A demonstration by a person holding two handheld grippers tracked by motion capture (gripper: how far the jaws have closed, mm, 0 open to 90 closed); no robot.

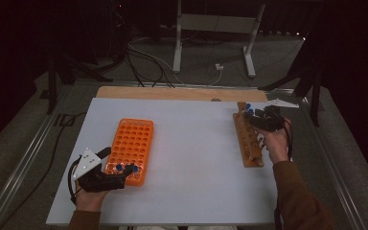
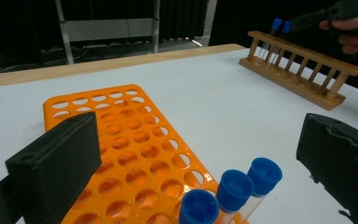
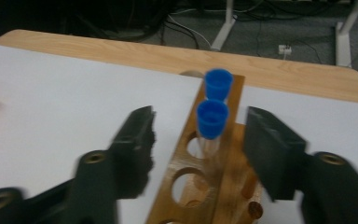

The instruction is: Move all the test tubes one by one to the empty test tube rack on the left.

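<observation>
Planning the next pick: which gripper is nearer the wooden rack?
Right. The right gripper sits at the wooden rack's far end, open jaws either side of a blue-capped tube. The left gripper is across the table by the orange rack.

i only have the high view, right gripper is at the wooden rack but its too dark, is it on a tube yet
Observer: Not yet. In the right gripper view the right gripper has a blue-capped tube between its jaws, with gaps on both sides.
Operator: how many tubes left in that rack
Observer: Two, at the far end of the wooden rack, one behind the other.
Operator: and the left side
Observer: The left gripper is open at the orange rack, where three capped tubes stand at its near corner.
</observation>
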